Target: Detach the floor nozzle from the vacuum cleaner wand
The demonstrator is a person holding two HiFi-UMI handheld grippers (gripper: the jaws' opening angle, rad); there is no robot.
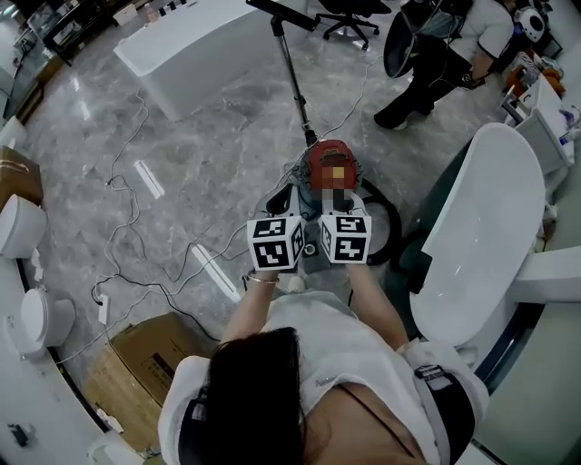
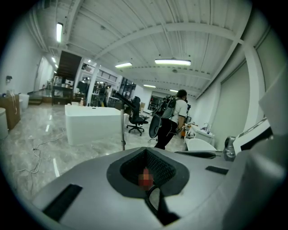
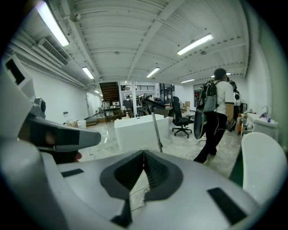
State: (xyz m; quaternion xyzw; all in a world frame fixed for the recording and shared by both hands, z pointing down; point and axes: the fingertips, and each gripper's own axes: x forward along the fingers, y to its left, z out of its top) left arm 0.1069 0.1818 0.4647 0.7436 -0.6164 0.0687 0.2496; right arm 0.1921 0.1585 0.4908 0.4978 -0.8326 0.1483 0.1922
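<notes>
A red canister vacuum sits on the marble floor just ahead of me. Its thin metal wand rises from the canister and ends in a black flat head at the top edge of the head view. The same wand stands beyond both sets of jaws. My left gripper and right gripper hang side by side just short of the canister, touching nothing. The left gripper is shut and empty, and so is the right gripper.
A black hose loops right of the canister. A white bathtub stands at the right, a white block lies beyond the wand. Cables trail over the floor at left. A cardboard box sits near left. A person walks at the far right.
</notes>
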